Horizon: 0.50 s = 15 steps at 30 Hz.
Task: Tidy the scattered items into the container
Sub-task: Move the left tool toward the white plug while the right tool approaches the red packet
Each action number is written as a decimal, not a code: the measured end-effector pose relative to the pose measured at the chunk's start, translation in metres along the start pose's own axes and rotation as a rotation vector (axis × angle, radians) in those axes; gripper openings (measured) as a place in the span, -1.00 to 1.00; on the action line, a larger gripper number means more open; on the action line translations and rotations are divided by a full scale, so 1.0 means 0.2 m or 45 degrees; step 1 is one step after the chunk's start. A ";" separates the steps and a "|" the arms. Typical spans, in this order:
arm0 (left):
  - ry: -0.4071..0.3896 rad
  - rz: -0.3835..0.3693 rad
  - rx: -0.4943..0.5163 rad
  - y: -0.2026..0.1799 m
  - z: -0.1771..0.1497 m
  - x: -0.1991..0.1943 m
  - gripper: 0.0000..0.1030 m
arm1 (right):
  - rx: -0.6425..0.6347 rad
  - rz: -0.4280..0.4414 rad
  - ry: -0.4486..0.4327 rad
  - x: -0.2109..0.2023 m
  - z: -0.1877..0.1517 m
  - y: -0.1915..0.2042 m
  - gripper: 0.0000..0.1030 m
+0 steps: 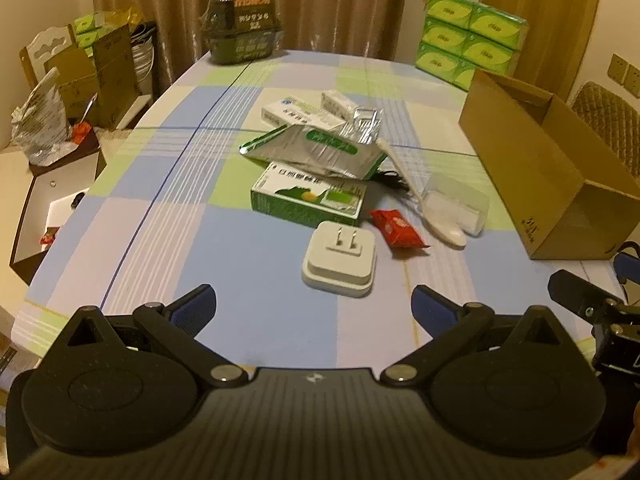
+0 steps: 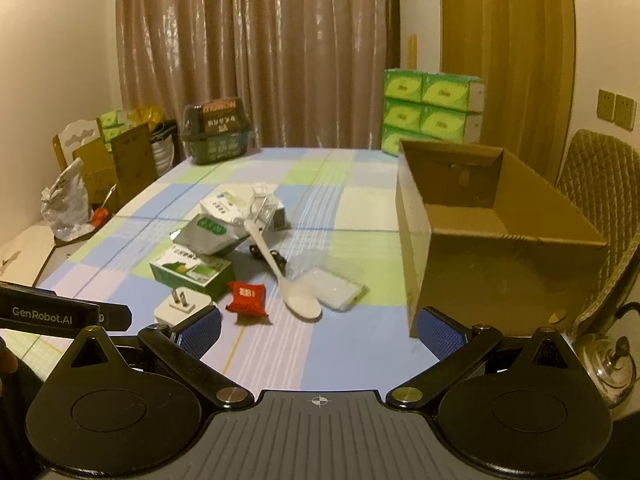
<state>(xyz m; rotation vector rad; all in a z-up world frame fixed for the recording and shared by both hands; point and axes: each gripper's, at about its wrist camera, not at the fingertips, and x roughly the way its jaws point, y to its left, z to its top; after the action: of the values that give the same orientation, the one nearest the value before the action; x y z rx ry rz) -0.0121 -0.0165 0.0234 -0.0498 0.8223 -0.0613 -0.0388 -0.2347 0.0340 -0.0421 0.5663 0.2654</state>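
An open cardboard box [image 1: 552,160] [image 2: 492,240] stands on the right of the checked table. Scattered items lie mid-table: a white plug adapter [image 1: 340,258] [image 2: 182,306], a red sachet [image 1: 398,227] [image 2: 247,298], a white spoon [image 1: 424,200] [image 2: 286,276], a clear plastic case [image 1: 458,204] [image 2: 332,284], a green medicine box [image 1: 308,196] [image 2: 192,270], a silver pouch [image 1: 320,152] [image 2: 210,234] and white boxes [image 1: 300,114] behind. My left gripper [image 1: 314,306] is open, hovering just short of the adapter. My right gripper [image 2: 320,330] is open over bare cloth beside the cardboard box.
Stacked green tissue packs [image 1: 468,40] [image 2: 430,110] and a dark packaged item [image 1: 242,28] [image 2: 218,132] sit at the table's far edge. A quilted chair [image 2: 600,208] stands right of the box. Cartons and bags [image 1: 76,92] crowd the left floor.
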 end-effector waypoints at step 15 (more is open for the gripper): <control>-0.060 -0.009 -0.056 0.08 0.03 -0.07 0.98 | -0.060 0.021 -0.044 0.02 0.08 0.07 0.97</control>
<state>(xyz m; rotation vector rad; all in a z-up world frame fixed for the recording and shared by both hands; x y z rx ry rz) -0.0160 0.0002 0.0374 -0.0953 0.7762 -0.0489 -0.0301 -0.2177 0.0461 -0.0784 0.5265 0.2948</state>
